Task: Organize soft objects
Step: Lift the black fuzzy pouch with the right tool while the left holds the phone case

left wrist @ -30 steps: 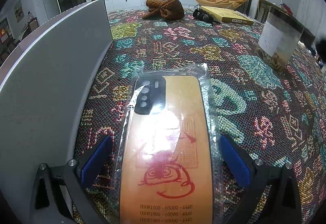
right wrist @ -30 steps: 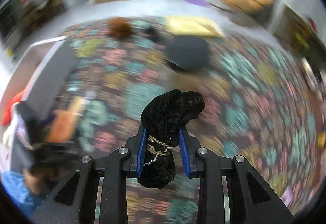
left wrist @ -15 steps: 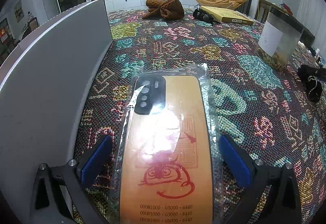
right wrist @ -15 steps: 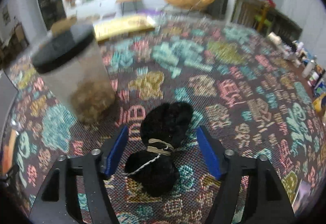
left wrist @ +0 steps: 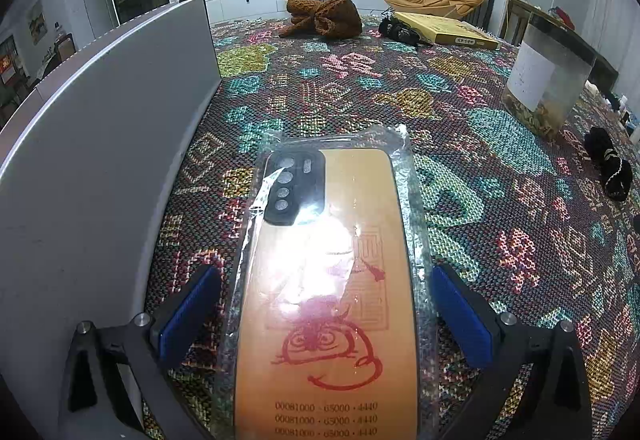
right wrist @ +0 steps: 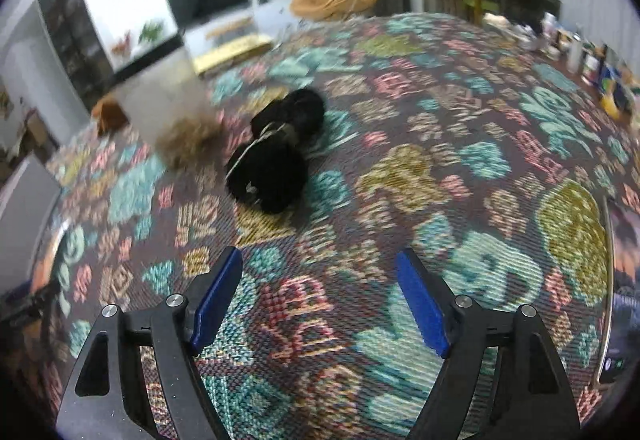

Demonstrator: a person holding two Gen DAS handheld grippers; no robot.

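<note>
A clear jar (left wrist: 548,80) with a dark lid holds brownish dried bits. Beside it on the patterned cloth (right wrist: 420,144) lies a black fuzzy bundle (right wrist: 276,156), tied with pale string. Both the right gripper (right wrist: 320,304) and left gripper (left wrist: 324,314) stand wide open, gripping nothing; a bagged phone case (left wrist: 328,280) lies between the left fingers.

The right tool (right wrist: 320,304) hangs over the patterned table (right wrist: 460,168) with its blue pads (right wrist: 218,296) spread wide and nothing between them — only the woven cloth shows in the gap. Ahead of it, well clear of the pads, a black furry bundle (right wrist: 276,156) tied round the middle with pale cord lies on the cloth. Just beside the bundle, to its left, stands a clear jar (right wrist: 168,96) with a dark lid and brownish bits in its bottom — blurred.
</note>
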